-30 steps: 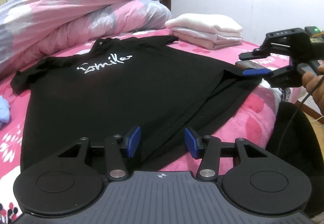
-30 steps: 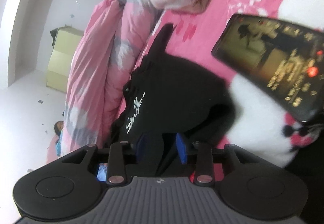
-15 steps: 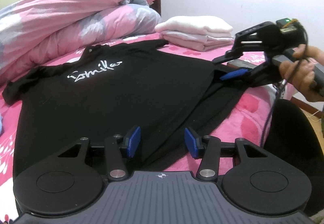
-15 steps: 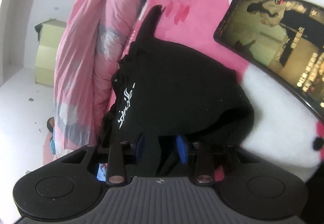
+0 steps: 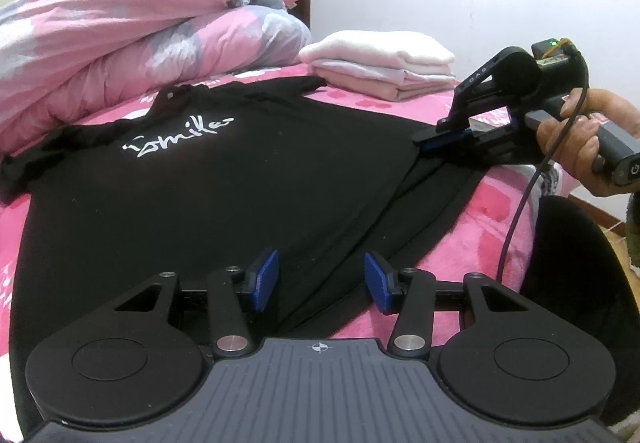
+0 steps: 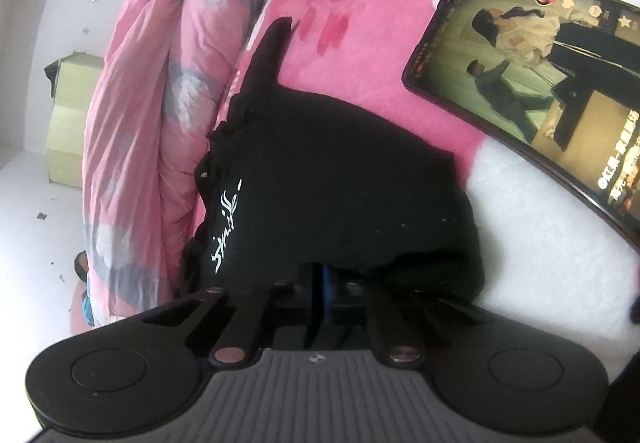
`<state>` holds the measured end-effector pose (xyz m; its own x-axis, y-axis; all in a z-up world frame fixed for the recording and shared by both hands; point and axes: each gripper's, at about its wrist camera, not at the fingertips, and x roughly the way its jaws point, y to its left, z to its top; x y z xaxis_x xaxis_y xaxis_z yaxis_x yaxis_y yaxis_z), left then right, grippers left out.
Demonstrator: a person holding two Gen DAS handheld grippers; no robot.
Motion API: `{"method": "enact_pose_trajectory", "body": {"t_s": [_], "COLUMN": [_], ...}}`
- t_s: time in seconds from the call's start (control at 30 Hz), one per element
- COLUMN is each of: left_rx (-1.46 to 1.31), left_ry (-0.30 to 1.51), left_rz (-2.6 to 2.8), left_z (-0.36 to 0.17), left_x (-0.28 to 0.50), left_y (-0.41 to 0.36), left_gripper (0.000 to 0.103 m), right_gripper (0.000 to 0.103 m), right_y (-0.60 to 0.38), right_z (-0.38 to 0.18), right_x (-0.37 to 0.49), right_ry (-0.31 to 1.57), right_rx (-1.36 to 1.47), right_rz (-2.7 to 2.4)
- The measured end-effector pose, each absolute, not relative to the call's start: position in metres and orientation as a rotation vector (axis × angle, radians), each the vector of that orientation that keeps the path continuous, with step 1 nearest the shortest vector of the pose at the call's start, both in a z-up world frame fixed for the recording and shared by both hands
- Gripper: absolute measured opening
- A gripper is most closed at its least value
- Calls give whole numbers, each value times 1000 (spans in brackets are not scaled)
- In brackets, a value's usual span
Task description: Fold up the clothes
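A black T-shirt [image 5: 240,183] with white script on the chest lies flat, front up, on a pink bed. My left gripper [image 5: 320,279] is open at the shirt's near hem, its blue pads wide apart over the cloth. At the shirt's right edge my right gripper [image 5: 444,135], held by a hand [image 5: 580,139], is shut on the black cloth. The right wrist view shows the same T-shirt [image 6: 340,171] bunched up against my right gripper [image 6: 318,283], whose pads are pressed together on the fabric.
A rumpled pink and grey duvet [image 5: 120,27] fills the back left of the bed. A stack of folded pale clothes [image 5: 380,63] sits at the back right. A phone [image 6: 540,83] with a lit screen lies just beyond the shirt's right edge. The bed edge [image 5: 492,227] drops off at the right.
My right gripper went from open to shut on the shirt's right edge. The left gripper stayed open at the hem, and its view shifted slightly.
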<state>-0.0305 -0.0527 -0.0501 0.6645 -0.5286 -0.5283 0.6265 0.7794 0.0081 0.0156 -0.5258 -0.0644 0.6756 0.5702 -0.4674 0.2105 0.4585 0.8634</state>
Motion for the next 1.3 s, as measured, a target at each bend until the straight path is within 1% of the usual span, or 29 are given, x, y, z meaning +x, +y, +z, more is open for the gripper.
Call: {"method": "enact_pose_trajectory", "body": {"t_s": [0.03, 0.27, 0.67, 0.77, 1.07, 1.1, 1.2, 1.23, 1.3], "left_rx": [199, 212, 268, 290, 300, 307, 309, 304, 291], "left_ry": [532, 527, 491, 476, 567, 571, 582, 587, 597], "left_rz": [-657, -673, -617, -606, -596, -595, -598, -601, -607], "left_z": [-50, -49, -43, -39, -45, -46, -44, -43, -40], "left_x": [-31, -36, -48, -54, -43, -42, -39, -38, -37], "left_y": [-53, -52, -52, -46, -42, -42, -43, -42, -40], "left_gripper": [48, 48, 48, 48, 48, 47, 40, 37, 35], "right_gripper": [1, 1, 1, 1, 1, 1, 1, 1, 1], "right_y": [-526, -532, -540, -540, -543, -544, -545, -545, -545], "right_z": [-64, -52, -71, -70, -70, -70, -73, -74, -75], "right_x": [14, -12, -25, -26, -22, -22, -21, -21, -21], "right_ry": [828, 760, 792, 773, 744, 743, 737, 737, 737], "right_rx": [1101, 1075, 1063, 1073, 1092, 1095, 1110, 1113, 1121], "right_rz": [262, 297, 251, 277, 341, 345, 357, 360, 367]}}
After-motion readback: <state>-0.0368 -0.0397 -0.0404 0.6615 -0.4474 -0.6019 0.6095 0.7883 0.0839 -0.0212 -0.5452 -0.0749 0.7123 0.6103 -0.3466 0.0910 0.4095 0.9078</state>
